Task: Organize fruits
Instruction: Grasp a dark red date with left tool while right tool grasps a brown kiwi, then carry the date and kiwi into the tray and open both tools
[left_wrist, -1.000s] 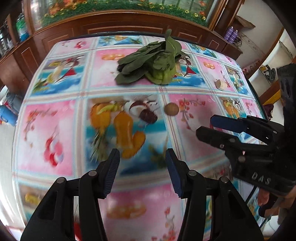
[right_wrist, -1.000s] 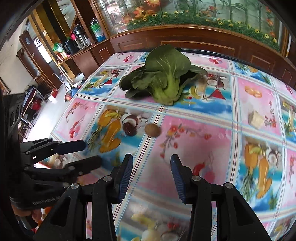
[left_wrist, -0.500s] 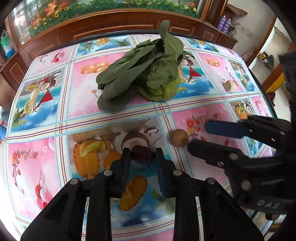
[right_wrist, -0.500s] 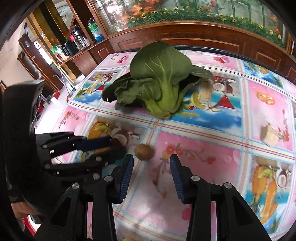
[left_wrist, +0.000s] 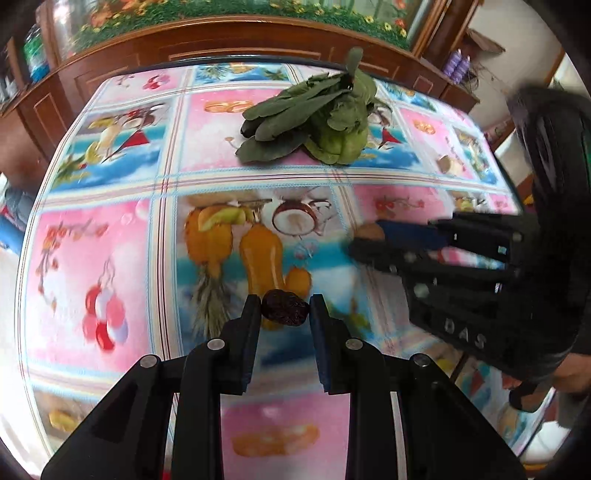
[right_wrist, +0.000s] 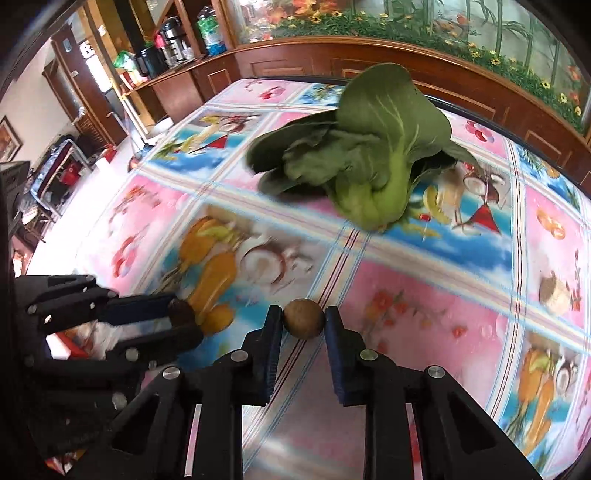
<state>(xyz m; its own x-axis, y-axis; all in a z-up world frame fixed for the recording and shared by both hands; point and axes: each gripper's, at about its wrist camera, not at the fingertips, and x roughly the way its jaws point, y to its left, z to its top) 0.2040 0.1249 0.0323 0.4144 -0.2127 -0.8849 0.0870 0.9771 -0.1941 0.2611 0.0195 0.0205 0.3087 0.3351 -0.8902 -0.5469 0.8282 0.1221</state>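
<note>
Right, low in the left wrist view your left hand-held gripper (left_wrist: 284, 312) has its blue pads (left_wrist: 255, 314) closed on the dark wrinkled fruit (left_wrist: 284, 312), pinched at the very tips, just below frame centre. That tip grip looks deliberate: a small soft piece like this wants a light pinch so it doesn't squash. Whether it's clear of the bench (left_wrist: 110, 258) or resting on it, you can't tell from here.

Over in the right wrist view it's the same story. Your right hand-held gripper (right_wrist: 303, 325) is clamped on the round brown fruit (right_wrist: 303, 323), squarely between the fingertips at lower centre, with the left tool showing at lower left beside it. One fruit per hand, side by side, so you're likely carrying both off together.

Further back, the leafy green vegetable (right_wrist: 369, 166) lies on its side in the upper middle, well apart from both fruits. It's not fruit, so it probably stays put.
</note>
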